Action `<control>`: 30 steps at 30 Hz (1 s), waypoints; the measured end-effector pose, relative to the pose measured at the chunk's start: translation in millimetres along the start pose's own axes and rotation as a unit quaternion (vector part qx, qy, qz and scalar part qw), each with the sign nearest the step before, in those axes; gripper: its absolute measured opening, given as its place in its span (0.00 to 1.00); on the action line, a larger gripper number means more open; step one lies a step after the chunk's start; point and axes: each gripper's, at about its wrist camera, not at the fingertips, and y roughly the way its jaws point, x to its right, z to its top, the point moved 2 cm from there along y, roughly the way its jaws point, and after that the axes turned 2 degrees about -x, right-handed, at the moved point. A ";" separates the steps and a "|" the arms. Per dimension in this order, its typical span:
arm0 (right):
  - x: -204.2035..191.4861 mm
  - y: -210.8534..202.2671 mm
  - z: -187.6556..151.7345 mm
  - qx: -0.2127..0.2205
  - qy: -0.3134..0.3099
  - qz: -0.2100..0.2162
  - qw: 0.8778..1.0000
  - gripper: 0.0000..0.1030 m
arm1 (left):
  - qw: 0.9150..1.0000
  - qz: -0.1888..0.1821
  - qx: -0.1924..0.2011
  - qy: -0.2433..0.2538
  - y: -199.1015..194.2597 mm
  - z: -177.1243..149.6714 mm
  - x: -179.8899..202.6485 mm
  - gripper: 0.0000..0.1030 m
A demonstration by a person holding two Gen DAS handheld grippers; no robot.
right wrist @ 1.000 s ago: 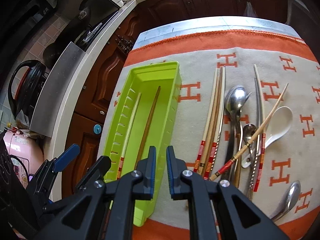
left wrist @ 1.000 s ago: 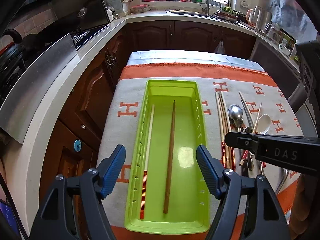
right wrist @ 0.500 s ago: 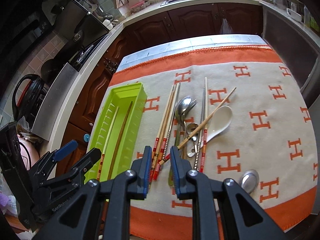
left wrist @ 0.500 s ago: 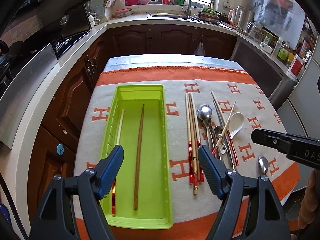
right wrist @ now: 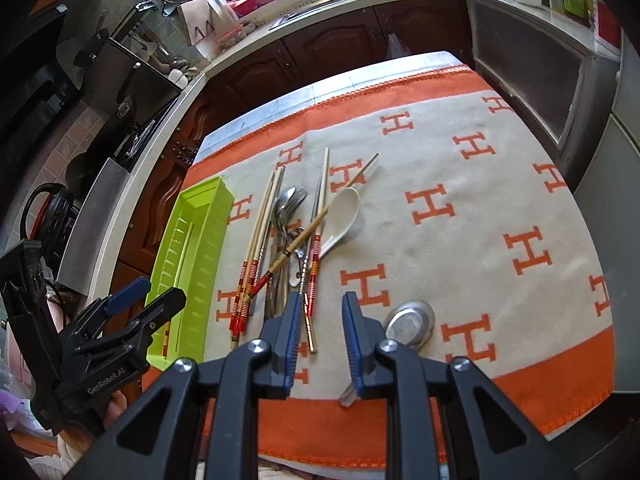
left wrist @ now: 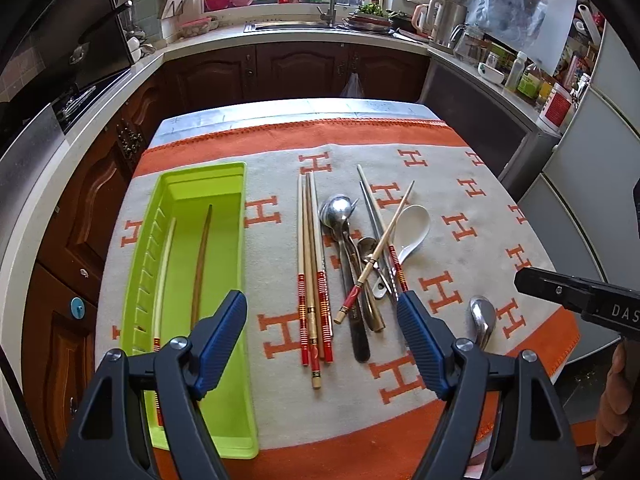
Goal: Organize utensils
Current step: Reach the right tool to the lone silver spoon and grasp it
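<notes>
A lime-green tray point(left wrist: 200, 184) at the cloth's left holds a pale chopstick point(left wrist: 166, 256) and a brown chopstick point(left wrist: 202, 256). To its right lie three red-banded chopsticks point(left wrist: 310, 260), a pile of metal spoons point(left wrist: 338, 212) crossed by more chopsticks, and a white ceramic spoon point(left wrist: 414, 226). A lone metal spoon point(left wrist: 482, 316) lies near the front edge. My left gripper point(left wrist: 320, 304) hangs open above the three chopsticks and holds nothing. My right gripper point(right wrist: 322, 304) hovers between the pile and the lone spoon point(right wrist: 410, 322). Its jaws are opening a narrow gap, with nothing gripped.
A cream and orange cloth point(left wrist: 460, 208) with H marks covers the small table. Dark wooden cabinets and a white counter wrap around it, with a stove on the left and a sink point(left wrist: 288, 26) at the back. A person's hand point(left wrist: 616, 400) shows at the right edge.
Both grippers have moved right, from over the green tray to over the loose utensils. The right jaws have widened from nearly shut to a narrow gap.
</notes>
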 end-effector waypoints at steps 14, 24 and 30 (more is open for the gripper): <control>78.1 46.9 -34.1 -0.080 0.133 0.055 0.986 0.28 | 1.000 -0.004 -0.022 0.012 40.9 -3.5 24.1 0.74; 75.0 70.2 -33.5 -0.086 0.141 0.086 0.982 0.28 | 0.999 0.006 -0.010 0.036 57.6 12.1 27.0 0.74; 69.9 72.9 -22.1 -0.064 0.117 0.080 0.988 0.06 | 0.997 -0.012 -0.015 0.071 75.6 24.1 35.2 0.70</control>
